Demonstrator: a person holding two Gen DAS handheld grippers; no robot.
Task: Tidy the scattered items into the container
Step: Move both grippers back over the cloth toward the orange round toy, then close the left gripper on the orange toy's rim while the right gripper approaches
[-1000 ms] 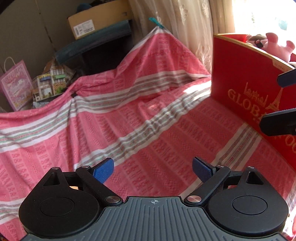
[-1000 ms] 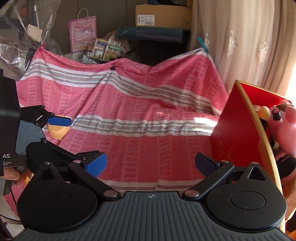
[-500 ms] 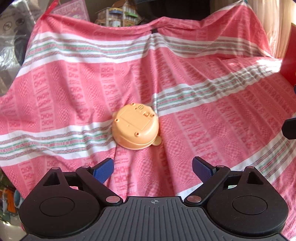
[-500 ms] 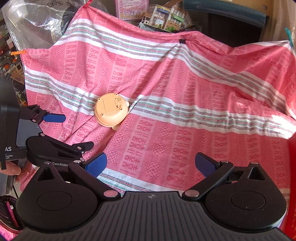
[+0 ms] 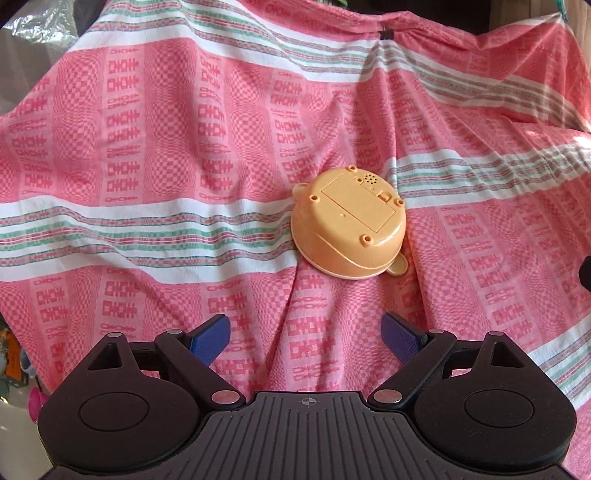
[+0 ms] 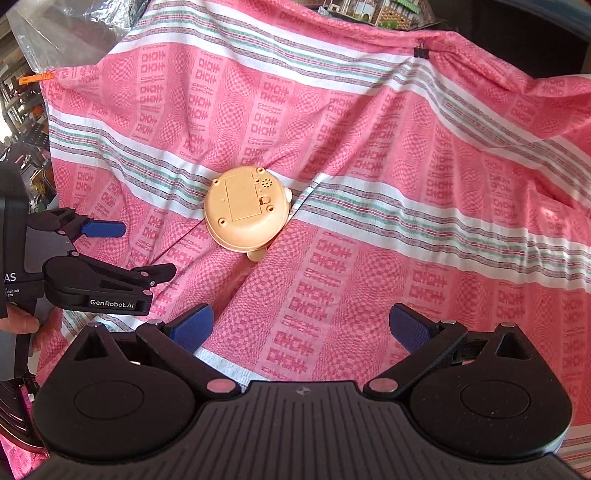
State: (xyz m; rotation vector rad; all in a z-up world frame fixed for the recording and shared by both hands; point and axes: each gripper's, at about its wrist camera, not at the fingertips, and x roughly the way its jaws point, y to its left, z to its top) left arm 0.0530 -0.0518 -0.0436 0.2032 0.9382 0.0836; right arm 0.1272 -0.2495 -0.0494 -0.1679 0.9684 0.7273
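Observation:
A round orange plastic toy (image 5: 349, 225) lies upside down on the pink striped cloth (image 5: 147, 147), its battery cover and speaker holes facing up. My left gripper (image 5: 306, 332) hovers just short of it with blue pads wide apart; the jaws are closing and nothing is between them. In the right wrist view the toy (image 6: 245, 212) lies ahead and left of centre, with the left gripper (image 6: 136, 251) to its left. My right gripper (image 6: 299, 325) is open and empty, farther back from the toy. The container is out of view.
The cloth (image 6: 406, 184) drapes over a raised back, pinned by a black clip (image 5: 386, 35). Clear plastic wrap (image 6: 55, 29) and cluttered shelves sit at the far left. A hand (image 6: 22, 325) holds the left gripper's handle. A model house (image 6: 369, 9) peeks over the cloth's top.
Both views swung left, away from the red box, which has left the frame. The orange toy came into view and now sits closer and larger ahead of both grippers.

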